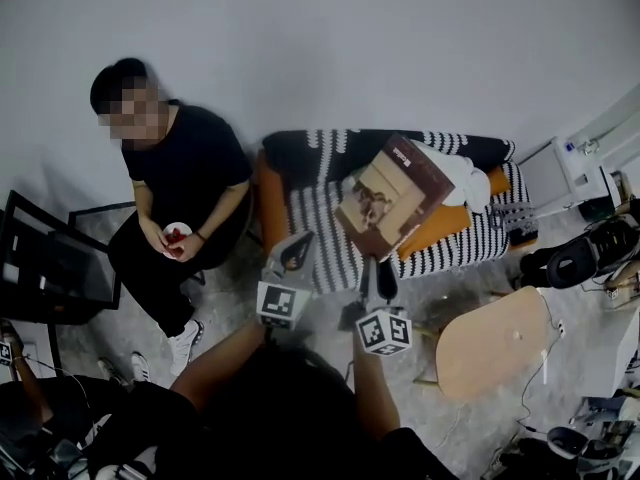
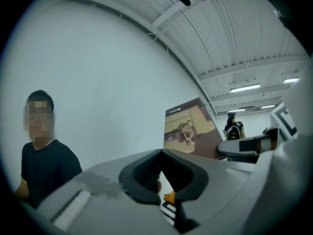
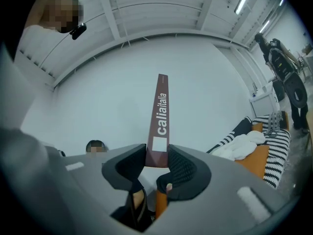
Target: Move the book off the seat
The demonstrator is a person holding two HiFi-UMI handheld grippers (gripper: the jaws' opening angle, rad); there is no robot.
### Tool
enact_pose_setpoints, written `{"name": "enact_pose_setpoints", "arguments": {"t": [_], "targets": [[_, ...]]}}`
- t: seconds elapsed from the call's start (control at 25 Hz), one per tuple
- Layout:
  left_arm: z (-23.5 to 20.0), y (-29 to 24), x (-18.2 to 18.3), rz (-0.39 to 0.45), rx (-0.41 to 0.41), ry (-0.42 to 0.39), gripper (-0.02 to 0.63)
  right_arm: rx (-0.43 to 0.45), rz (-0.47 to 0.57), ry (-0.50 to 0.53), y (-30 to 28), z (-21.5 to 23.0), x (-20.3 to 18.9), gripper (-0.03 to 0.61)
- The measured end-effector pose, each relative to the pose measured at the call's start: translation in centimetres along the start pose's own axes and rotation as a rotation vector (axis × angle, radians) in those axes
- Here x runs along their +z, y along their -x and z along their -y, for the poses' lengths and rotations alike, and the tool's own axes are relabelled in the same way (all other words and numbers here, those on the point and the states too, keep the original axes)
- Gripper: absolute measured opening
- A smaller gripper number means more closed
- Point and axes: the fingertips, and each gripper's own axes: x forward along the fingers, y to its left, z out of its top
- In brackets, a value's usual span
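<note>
Right gripper [image 3: 156, 156] clamps book [image 3: 162, 112] spine; left gripper [image 2: 161, 153] closed, empty.

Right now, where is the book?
Head view, right of centre: the book is held tilted over the striped sofa, its spine clamped between the right gripper's fingers.
</note>
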Motion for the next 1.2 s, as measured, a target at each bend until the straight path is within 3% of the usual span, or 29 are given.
{"name": "enact_pose_setpoints", "arguments": {"t": [0.32,0.6,0.72,0.96,1.2], "targets": [[2.0,-0.4,-0.1,0.028,-0.022,-0.086,0.006,0.021,0.018,0.022,2.0,0.2,1.4,0.15],[2.1,0.1,0.0,0.016,-0.02,-0.066,0.006,0.026,0.032,0.012,2.4,-0.1,1.6,0.15],[2.4,0.0,0.0,0.013,-0.03,-0.11,0.005,0.028,0.03,0.012,2.3,0.0,1.6,0.15],[3.0,0.2,0.3,0.029,-0.03,-0.092,0.006,0.032,0.029,0.01,2.5,0.2,1.8,0.149],[3.6,0.3,0.9,0.023,-0.025,-0.015,0.006,0.027,0.025,-0.002,2.7,0.5,1.6,0.149]]}}
